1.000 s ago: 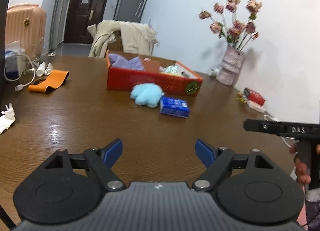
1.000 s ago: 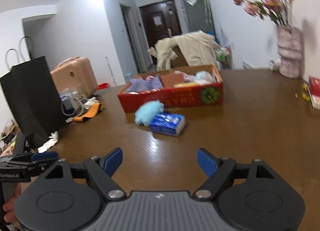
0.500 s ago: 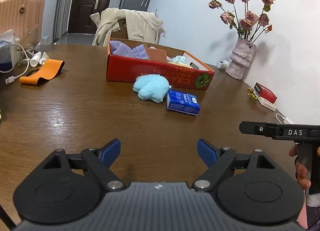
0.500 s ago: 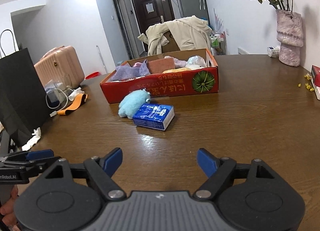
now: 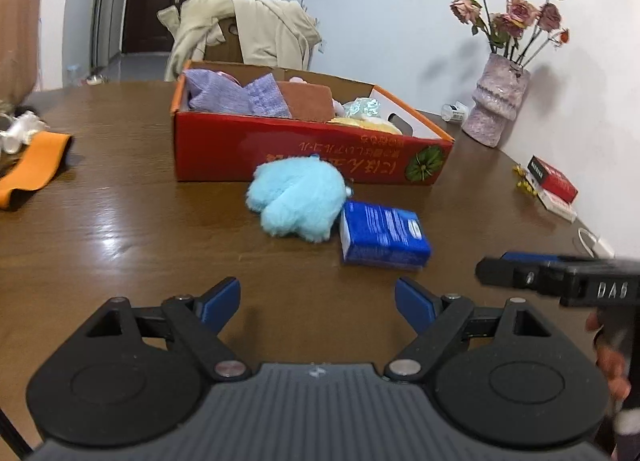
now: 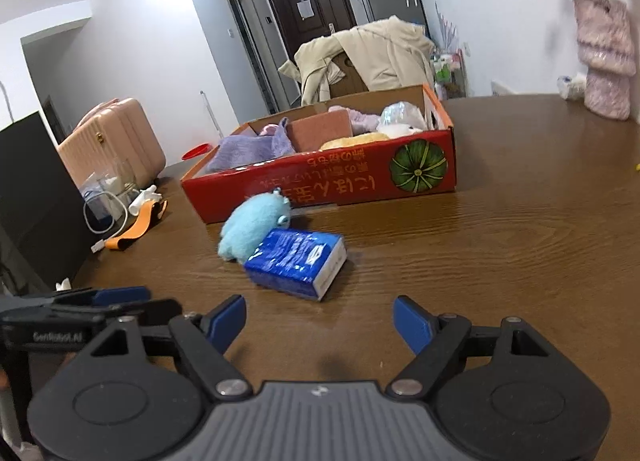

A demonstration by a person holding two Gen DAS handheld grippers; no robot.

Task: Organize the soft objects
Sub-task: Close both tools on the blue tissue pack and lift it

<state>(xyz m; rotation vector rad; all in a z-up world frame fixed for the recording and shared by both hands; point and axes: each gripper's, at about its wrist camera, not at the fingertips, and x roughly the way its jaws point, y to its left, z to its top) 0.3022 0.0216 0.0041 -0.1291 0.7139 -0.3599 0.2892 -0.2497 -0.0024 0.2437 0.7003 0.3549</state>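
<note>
Two grippers: left gripper (image 5: 317,303) and right gripper (image 6: 319,321), jaws wide, holding nothing.
Blue plush toy (image 5: 298,197): touching tissue pack (image 5: 382,235) at its ten o'clock.
Red box (image 5: 304,153): twelve o'clock, behind both.

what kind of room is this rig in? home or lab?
Most likely a home, a dining or living area by the entrance. Signs: a wooden dining table with a vase of dried roses, a coat draped over a chair, and a pink suitcase near the front door.
</note>
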